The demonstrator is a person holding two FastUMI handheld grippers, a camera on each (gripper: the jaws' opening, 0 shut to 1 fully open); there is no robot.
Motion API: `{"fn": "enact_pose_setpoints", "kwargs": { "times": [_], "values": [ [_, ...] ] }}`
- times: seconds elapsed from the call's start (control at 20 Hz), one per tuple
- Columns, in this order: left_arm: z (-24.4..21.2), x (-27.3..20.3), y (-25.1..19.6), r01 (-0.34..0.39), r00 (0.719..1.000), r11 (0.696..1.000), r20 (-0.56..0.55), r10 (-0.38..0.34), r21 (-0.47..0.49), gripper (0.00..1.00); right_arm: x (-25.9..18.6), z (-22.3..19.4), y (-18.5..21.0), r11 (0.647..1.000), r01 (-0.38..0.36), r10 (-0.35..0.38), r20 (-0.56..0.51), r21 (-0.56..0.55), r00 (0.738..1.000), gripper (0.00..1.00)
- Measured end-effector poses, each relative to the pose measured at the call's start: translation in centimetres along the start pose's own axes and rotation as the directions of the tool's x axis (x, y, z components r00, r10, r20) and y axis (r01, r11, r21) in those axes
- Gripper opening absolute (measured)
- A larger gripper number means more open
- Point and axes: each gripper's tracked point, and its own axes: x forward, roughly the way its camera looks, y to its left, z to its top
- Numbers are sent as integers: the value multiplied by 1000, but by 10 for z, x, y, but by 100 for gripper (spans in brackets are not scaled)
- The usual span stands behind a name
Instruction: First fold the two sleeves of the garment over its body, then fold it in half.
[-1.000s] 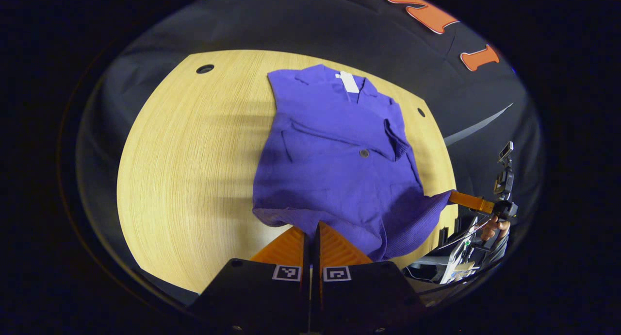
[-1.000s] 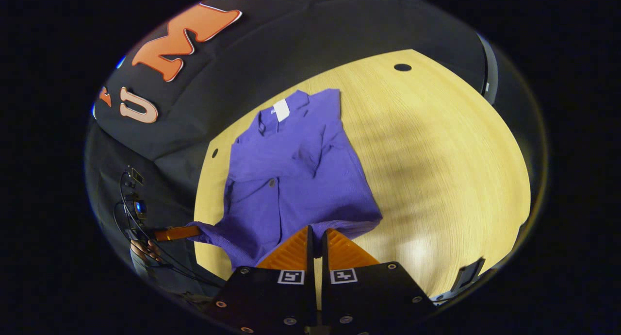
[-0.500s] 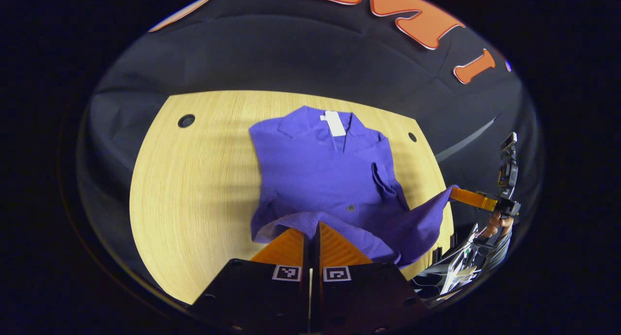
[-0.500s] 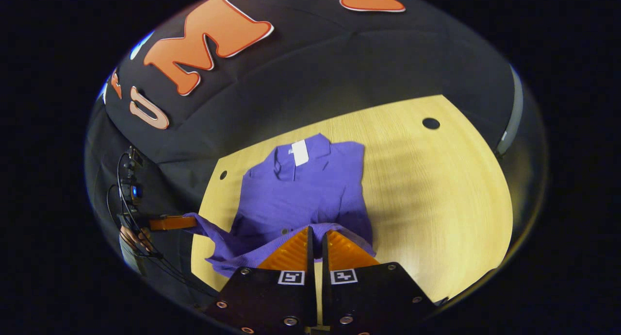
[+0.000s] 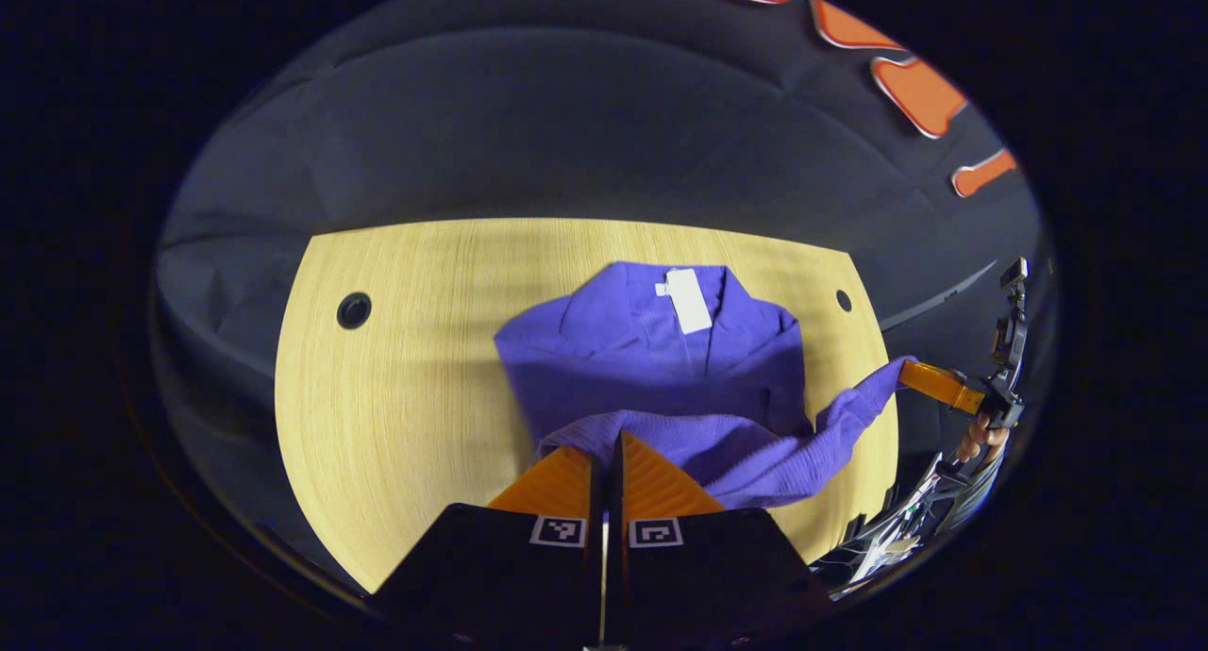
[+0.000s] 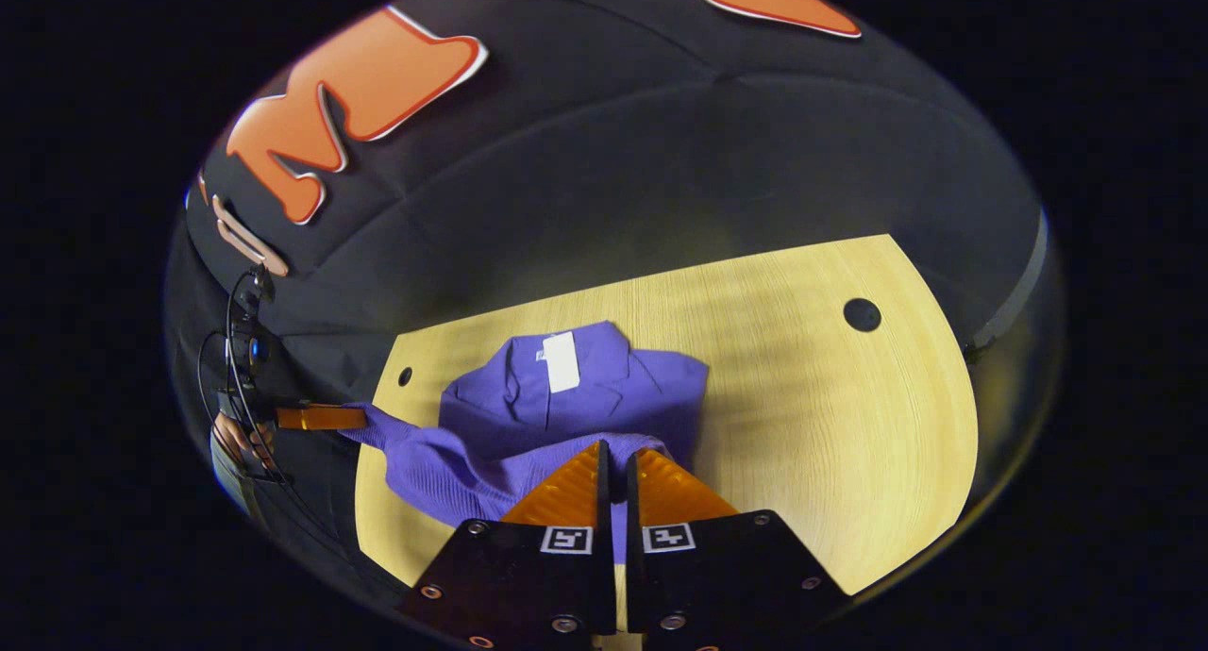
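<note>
Garment [image 5: 661,377] is lying on the counter [image 5: 396,368] in the left gripper view, its hem being pinched in closed left tongs [image 5: 604,462]: the half-fold is judged underway. In the right gripper view, right tongs [image 6: 613,472] are likewise being kept closed on the hem; the white neck label [image 6: 561,361] cannot be read. Next, both corners should be lowered at the collar.

A light wooden tabletop [image 5: 396,368] has a round dark hole [image 5: 354,309] near its far left corner and a smaller hole [image 5: 844,300] near its far right corner.
</note>
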Motion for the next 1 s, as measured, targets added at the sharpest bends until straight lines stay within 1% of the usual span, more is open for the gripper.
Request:
{"fn": "enact_pose_setpoints", "kwargs": {
  "times": [0.05, 0.15, 0.25, 0.3, 0.35, 0.4, 0.45, 0.5, 0.55, 0.6, 0.65, 0.7, 0.75, 0.8, 0.85, 0.9, 1.0],
  "values": [
    [12, 8, 6, -23, 1000, 999, -4, 23, 24, 2, 10, 11, -3, 1000, 1, -1, 4, 3, 1000, 5],
    [46, 22, 21, -97, 995, 993, 37, 95, 70, 2, 31, 34, -11, 1000, 8, -8, 11, 12, 1000, 5],
    [80, 31, 25, -139, 984, 987, 125, 128, 84, 2, 51, 55, -20, 999, 23, -24, 44, 32, 999, 4],
    [90, 35, 26, -163, 976, 983, 160, 148, 83, 2, 60, 64, -22, 998, 29, -32, 57, 62, 998, 5],
    [90, 37, 30, -187, 970, 979, 171, 172, 75, 7, 66, 70, -23, 996, 14, -21, 71, 93, 997, 5],
    [90, 38, 32, -190, 966, 980, 186, 177, 55, 12, 67, 70, -21, 993, 2, -11, 74, 118, 997, 9],
    [91, 37, 33, -204, 960, 978, 200, 193, 35, 14, 67, 68, -23, 993, -3, -6, 74, 120, 997, 11],
    [97, 33, 38, -224, 951, 974, 225, 213, 23, 25, 63, 69, -26, 994, 10, -19, 81, 110, 997, 18],
    [98, 30, 46, -240, 942, 971, 246, 228, 18, 34, 69, 73, -30, 995, 19, -29, 98, 95, 995, 14],
    [105, 27, 50, -248, 930, 969, 282, 235, 12, 40, 66, 78, -33, 996, 23, -34, 120, 85, 992, 37],
    [107, 29, 51, -245, 924, 969, 305, 230, 11, 50, 65, 79, -33, 997, 24, -34, 132, 79, 991, 54],
    [107, 26, 48, -242, 920, 970, 320, 226, 10, 54, 62, 79, -34, 997, 28, -39, 136, 78, 990, 48],
    [104, 22, 46, -243, 915, 970, 335, 224, 14, 65, 59, 79, -31, 997, 26, -36, 141, 72, 989, 64],
    [105, 16, 44, -243, 907, 970, 358, 223, 12, 69, 51, 81, -32, 997, 37, -45, 152, 61, 987, 73],
    [106, 9, 41, -237, 901, 971, 376, 215, 12, 75, 45, 82, -32, 998, 44, -50, 166, 42, 985, 77],
    [107, -1, 39, -234, 890, 972, 403, 211, 7, 78, 36, 84, -33, 998, 59, -63, 182, 26, 981, 82],
    [104, -12, 30, -235, 867, 972, 453, 207, 6, 86, 13, 86, -28, 996, 88, -83, 227, -13, 970, 87]
  ]
}}
